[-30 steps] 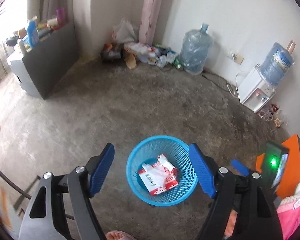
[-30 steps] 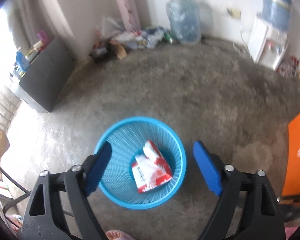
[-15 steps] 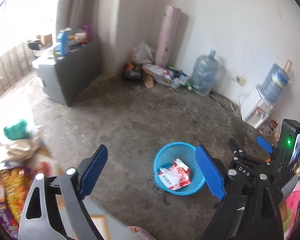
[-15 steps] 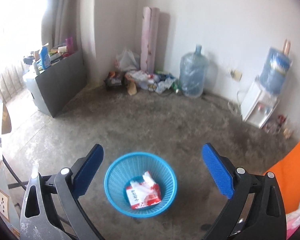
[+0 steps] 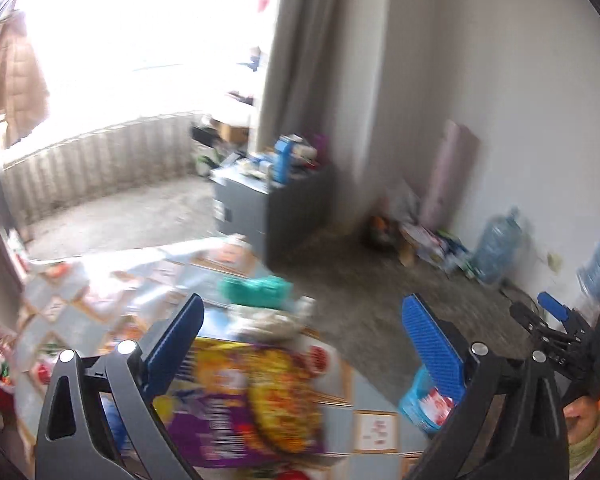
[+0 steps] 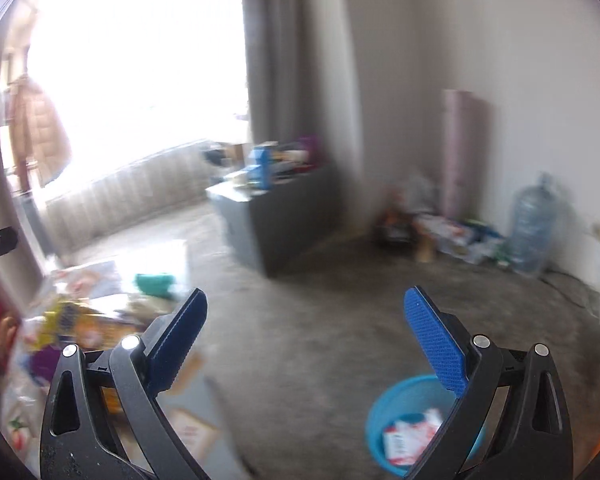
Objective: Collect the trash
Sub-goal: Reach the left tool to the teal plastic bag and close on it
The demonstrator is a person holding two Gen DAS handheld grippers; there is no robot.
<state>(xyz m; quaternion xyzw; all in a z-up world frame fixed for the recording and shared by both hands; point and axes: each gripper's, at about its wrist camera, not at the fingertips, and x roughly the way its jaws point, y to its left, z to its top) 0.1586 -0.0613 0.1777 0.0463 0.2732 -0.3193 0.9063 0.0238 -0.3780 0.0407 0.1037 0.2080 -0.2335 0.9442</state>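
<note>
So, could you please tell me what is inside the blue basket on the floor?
The blue basket holds a red-and-white crumpled packet. The right gripper's finger covers part of the basket, so anything else inside cannot be seen.

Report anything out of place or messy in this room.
Litter lies piled on the floor in the far corner beside the water jug, outside the blue basket. Packets clutter the table. Blur hides details.

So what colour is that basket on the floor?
Light blue basket, with red-and-white packet inside; clearest in the right wrist view.
</note>
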